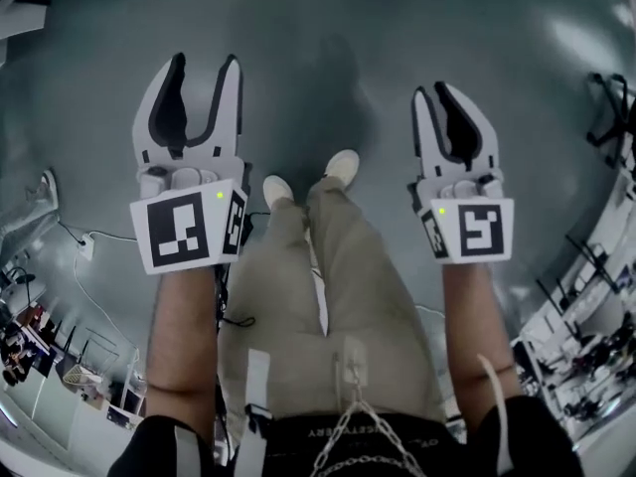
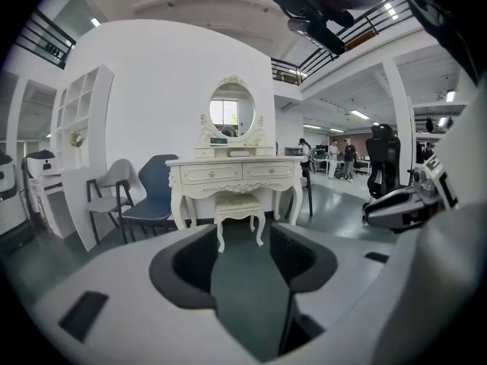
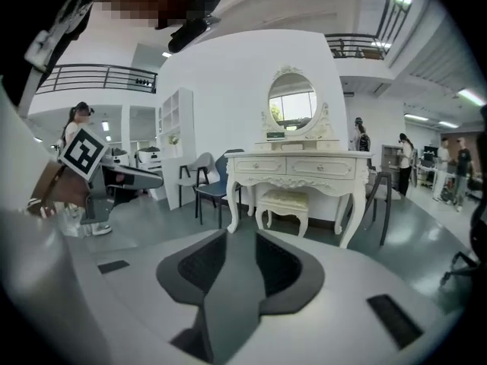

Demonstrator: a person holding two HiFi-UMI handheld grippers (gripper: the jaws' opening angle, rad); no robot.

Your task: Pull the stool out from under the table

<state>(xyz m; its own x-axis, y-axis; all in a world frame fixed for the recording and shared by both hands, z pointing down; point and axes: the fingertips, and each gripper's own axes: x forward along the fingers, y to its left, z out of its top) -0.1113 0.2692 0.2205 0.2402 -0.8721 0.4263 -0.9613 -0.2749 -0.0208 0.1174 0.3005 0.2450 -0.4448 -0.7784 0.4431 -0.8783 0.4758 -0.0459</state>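
Note:
A cream stool [image 2: 238, 204] [image 3: 285, 201] stands tucked between the legs of a white dressing table [image 2: 228, 172] [image 3: 297, 166] with an oval mirror, a few metres ahead of both grippers. My left gripper [image 1: 205, 63] [image 2: 242, 234] is open, with only floor showing between its fingers. My right gripper [image 1: 432, 89] [image 3: 240, 238] is held level with it, its jaws only a narrow gap apart and holding nothing. Neither gripper touches the stool. In the head view both hang over bare grey floor; the stool and table are out of that view.
A blue chair [image 2: 152, 196] [image 3: 213, 185] and a grey chair [image 2: 110, 188] stand left of the table, and a dark chair [image 3: 377, 196] stands to its right. A white shelf unit [image 2: 80, 128] lines the left wall. People stand far back right [image 2: 342, 158]. The person's shoes [image 1: 341, 164] are on the floor below.

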